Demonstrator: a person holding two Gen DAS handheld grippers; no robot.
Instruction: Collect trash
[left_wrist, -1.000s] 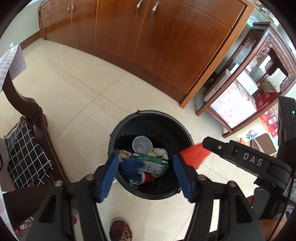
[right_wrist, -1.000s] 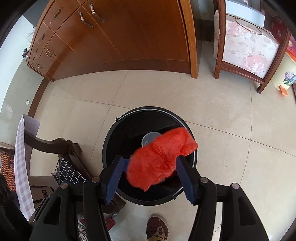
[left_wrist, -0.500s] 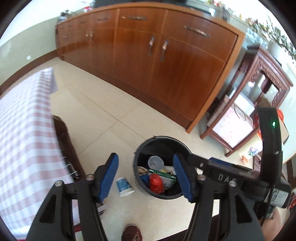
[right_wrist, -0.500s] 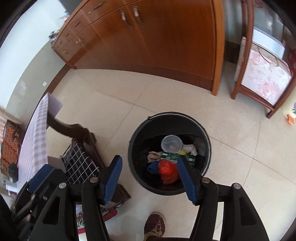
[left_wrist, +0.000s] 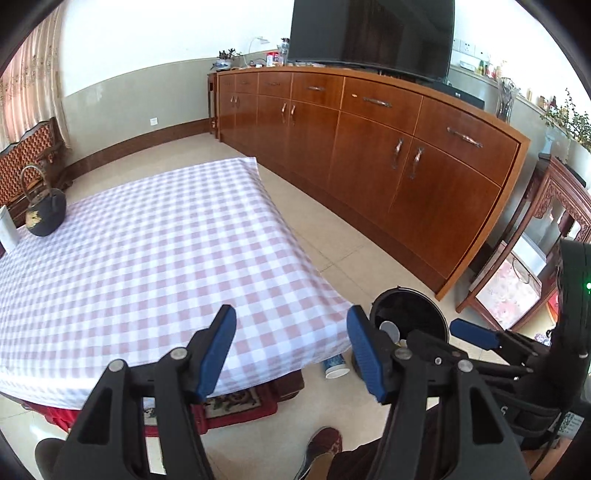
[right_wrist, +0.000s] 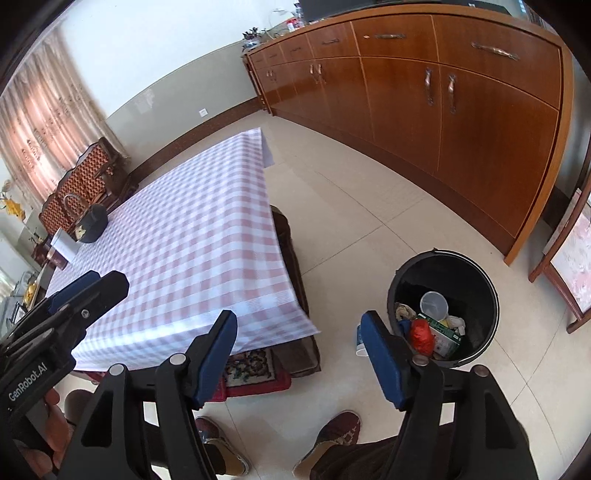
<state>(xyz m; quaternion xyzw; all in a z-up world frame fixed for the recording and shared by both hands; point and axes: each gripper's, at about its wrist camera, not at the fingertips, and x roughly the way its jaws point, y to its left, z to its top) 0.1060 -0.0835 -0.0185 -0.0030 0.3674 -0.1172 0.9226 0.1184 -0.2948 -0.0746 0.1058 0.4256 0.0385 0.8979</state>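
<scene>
The black bin stands on the tiled floor near the wooden sideboard, holding a red crumpled bag, a green carton and a clear plastic cup. A paper cup lies just beside it, by the checked tablecloth. The right gripper is empty, its jaws spreading wider; the left gripper is likewise empty and opening.

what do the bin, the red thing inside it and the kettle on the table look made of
Bin: black plastic, apparently, smooth with a slight sheen on its rim.
Red thing: probably thin plastic film, crumpled and glossy.
Kettle: likely cast iron, matte black body with a thin arched metal handle.
</scene>
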